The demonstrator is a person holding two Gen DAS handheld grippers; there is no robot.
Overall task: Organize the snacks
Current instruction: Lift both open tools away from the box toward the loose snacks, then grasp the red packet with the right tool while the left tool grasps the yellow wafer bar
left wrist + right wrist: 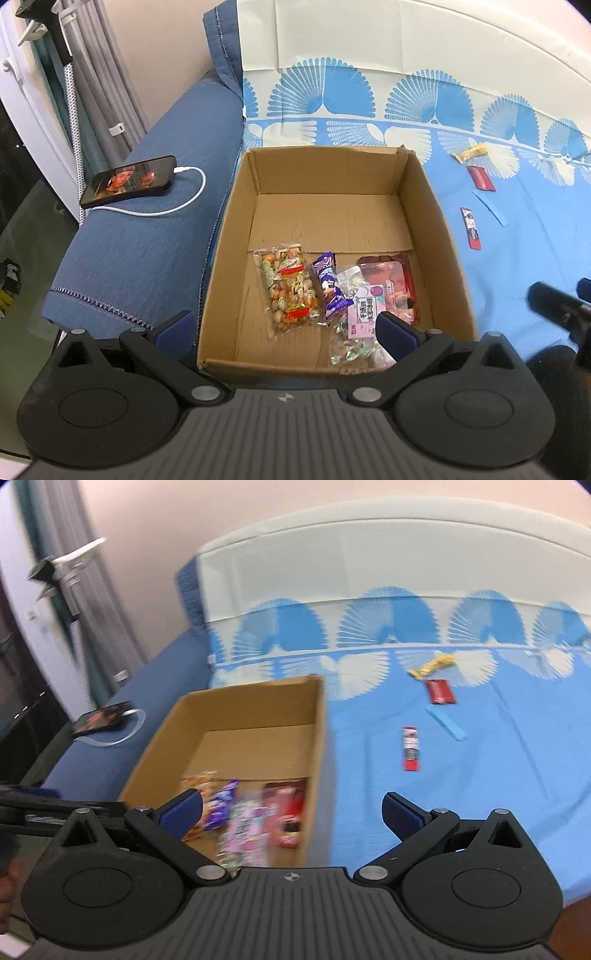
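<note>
Left wrist view looks down into a cardboard box [332,206] sitting on a bed's blue fan-print sheet [517,258]. The left claw [286,328] stands wide and empty over the box's near edge, its right finger covering part of a pink-labelled packet [360,314]. Beside that packet lie a nut mix bag [288,291], a purple wrapper [330,290] and a red tray pack [395,284] — all crowded in the near half of the box, overlapping each other. On the sheet to the right, well apart from the box, lie a yellow bar [471,152], a red packet [480,178], a pale blue strip [493,211] and a slim red-and-black bar [470,228]. A phone [129,181] on its cable rests on the blue cover at left. Right wrist view is motion-blurred, so the box contents smear together; the right claw [291,812] is wide, holding nothing, straddling the box's right wall.
</note>
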